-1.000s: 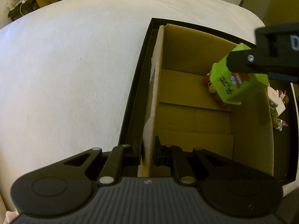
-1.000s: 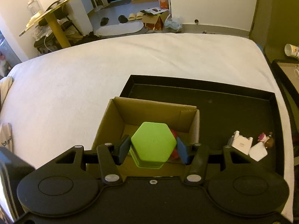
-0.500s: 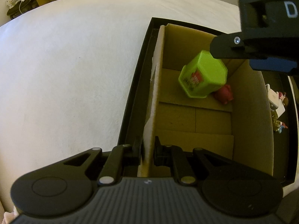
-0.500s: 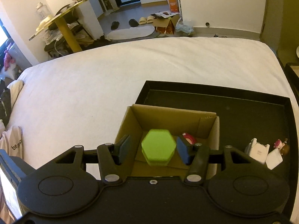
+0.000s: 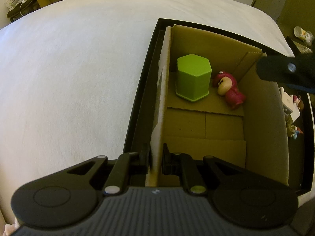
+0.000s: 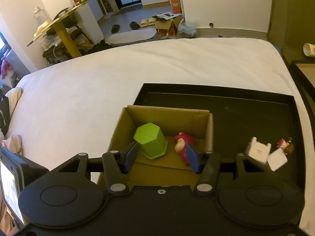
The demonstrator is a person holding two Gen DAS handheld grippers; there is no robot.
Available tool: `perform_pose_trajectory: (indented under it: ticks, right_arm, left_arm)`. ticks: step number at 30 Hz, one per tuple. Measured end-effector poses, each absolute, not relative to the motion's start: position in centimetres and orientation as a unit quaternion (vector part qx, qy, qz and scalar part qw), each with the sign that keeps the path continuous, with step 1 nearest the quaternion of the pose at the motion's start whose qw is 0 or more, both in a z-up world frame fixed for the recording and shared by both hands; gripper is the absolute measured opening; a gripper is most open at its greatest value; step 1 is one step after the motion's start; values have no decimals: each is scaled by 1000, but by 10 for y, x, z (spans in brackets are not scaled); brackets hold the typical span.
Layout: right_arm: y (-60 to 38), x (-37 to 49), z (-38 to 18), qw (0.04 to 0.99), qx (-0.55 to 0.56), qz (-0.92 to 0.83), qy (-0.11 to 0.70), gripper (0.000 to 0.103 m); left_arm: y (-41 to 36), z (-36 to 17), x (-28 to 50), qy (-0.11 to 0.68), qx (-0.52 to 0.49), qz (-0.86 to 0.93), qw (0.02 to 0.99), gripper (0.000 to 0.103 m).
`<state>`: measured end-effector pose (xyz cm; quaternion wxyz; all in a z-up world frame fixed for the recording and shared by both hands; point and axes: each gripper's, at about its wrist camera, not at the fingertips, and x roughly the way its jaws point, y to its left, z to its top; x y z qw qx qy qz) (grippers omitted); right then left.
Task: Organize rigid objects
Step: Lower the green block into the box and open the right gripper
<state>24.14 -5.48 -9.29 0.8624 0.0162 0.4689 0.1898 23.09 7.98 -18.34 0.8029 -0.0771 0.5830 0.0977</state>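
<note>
Nearest the left wrist camera, the left gripper (image 5: 155, 160) is clamped on the near end of the cardboard box's (image 5: 263, 129) left wall, one finger on each face of the wall. In the right wrist view the right gripper (image 6: 161, 158) hangs above the near part of the box with its blue-padded fingers (image 6: 131, 156) spread and nothing between them. On the box floor, toward the far end, the green hexagonal container (image 5: 193, 77) stands with its flat closed face up and its flanged rim down, close to the left wall. Just beside it, to the right, a pink figurine (image 5: 229, 89) lies on its side. The box sits in the left part of a black tray (image 6: 246, 106), which rests on a white bed (image 6: 118, 78). Elsewhere on the tray floor, well apart from the box, lie two small white boxes (image 6: 258, 151) and a small doll (image 6: 286, 146). Beyond the bed, a yellow-legged table (image 6: 65, 37) stands.
</note>
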Motion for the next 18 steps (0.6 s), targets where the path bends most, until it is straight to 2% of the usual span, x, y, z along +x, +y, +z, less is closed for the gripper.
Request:
perform_pose_trajectory:
  ticks: [6,14,18]
  right_arm:
    - [-74,237,-94,864,20,176,471,58]
    - [-103,226,-95,870,33,162,465,77]
    - [-116,219,-96,873,37,168,457,77]
  left_arm:
    - [81,-184,231,583,-77,97,803,10]
    - [78,-184,230,583,-70,98,804,10]
    - [77,-184,230,584,-67,97,803,10]
